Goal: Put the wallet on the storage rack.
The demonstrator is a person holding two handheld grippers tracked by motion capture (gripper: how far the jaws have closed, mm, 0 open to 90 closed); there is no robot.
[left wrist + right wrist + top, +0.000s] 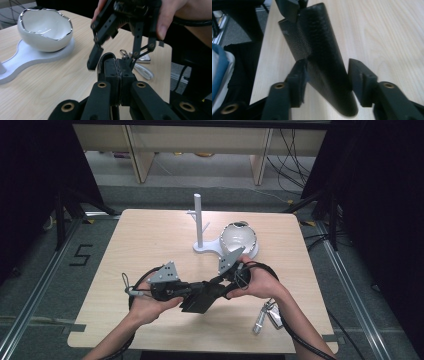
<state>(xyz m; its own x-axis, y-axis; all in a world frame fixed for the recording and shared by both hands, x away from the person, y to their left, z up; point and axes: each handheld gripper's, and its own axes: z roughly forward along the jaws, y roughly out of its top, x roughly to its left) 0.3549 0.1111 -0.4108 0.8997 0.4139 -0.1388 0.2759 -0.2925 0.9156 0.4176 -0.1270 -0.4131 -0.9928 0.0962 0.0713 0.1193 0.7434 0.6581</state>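
Black case (pixel 199 298), a flat leather-like pouch, hangs above the near middle of the table (pixel 150 235), held between the two tongs. The left tongs (pixel 119 70) are clamped shut on one edge of it, jaws pressed together with the material between them. The right tongs (pixel 327 82) stand open around the other end, one jaw touching the pouch and the other a little apart, so the handover or the opening of the pouch looks only partly done. A white eggshell-shaped bowl (pixel 239 238) on its white stand (pixel 200 222) sits farther back, and a small metal clip (pixel 265 316) lies untouched near the right forearm. No brand or label can be read on the pouch; a "5" (pixel 80 255) is marked on the floor.
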